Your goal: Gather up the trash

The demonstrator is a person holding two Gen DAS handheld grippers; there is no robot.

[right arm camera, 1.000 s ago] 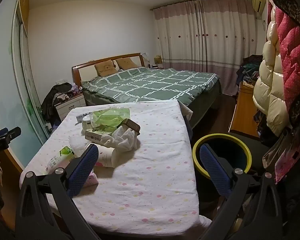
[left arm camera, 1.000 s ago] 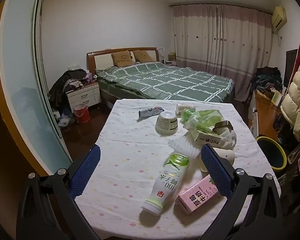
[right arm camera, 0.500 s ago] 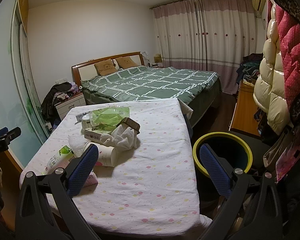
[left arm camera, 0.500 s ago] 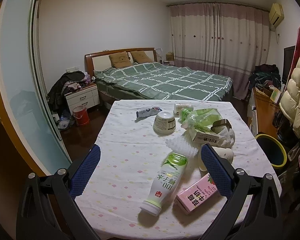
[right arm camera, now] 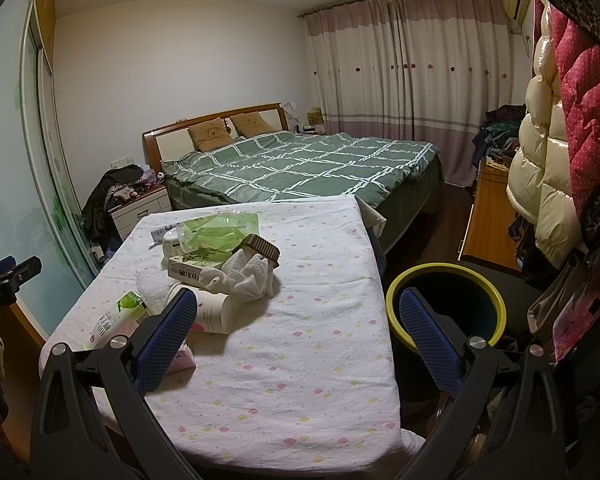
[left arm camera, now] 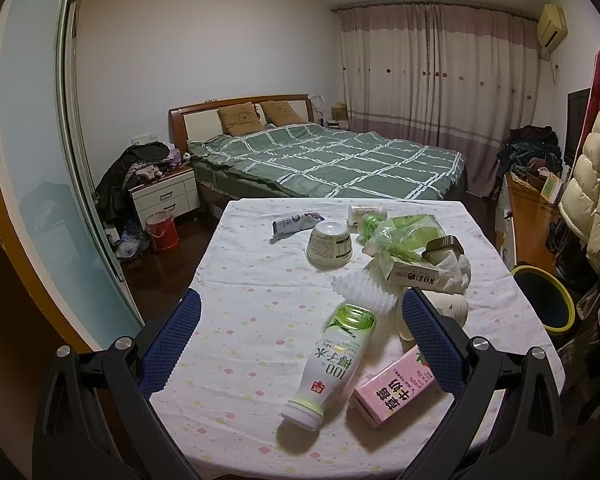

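Observation:
Trash lies on a table with a dotted cloth [left arm camera: 252, 336]: a white-green bottle [left arm camera: 330, 364] on its side, a pink carton [left arm camera: 396, 390], a paper cup [left arm camera: 448, 310], an upturned white bowl [left arm camera: 329, 245], a small tube [left arm camera: 296, 223], a green plastic bag [left arm camera: 404, 232] and a white rag [right arm camera: 246, 274]. A yellow-rimmed bin [right arm camera: 446, 304] stands right of the table. My left gripper [left arm camera: 300, 320] is open above the near table edge, the bottle between its fingers' lines. My right gripper [right arm camera: 298, 320] is open and empty over the table's right side.
A bed with a green checked cover [left arm camera: 328, 160] stands behind the table. A nightstand [left arm camera: 164, 196] and red bucket [left arm camera: 162, 232] are at the left by a sliding glass door. Coats [right arm camera: 556, 160] hang at the right above a wooden cabinet [right arm camera: 484, 216].
Both views shift only slightly; the left gripper has drifted a little. Nothing on the table has moved, and both grippers stay open.

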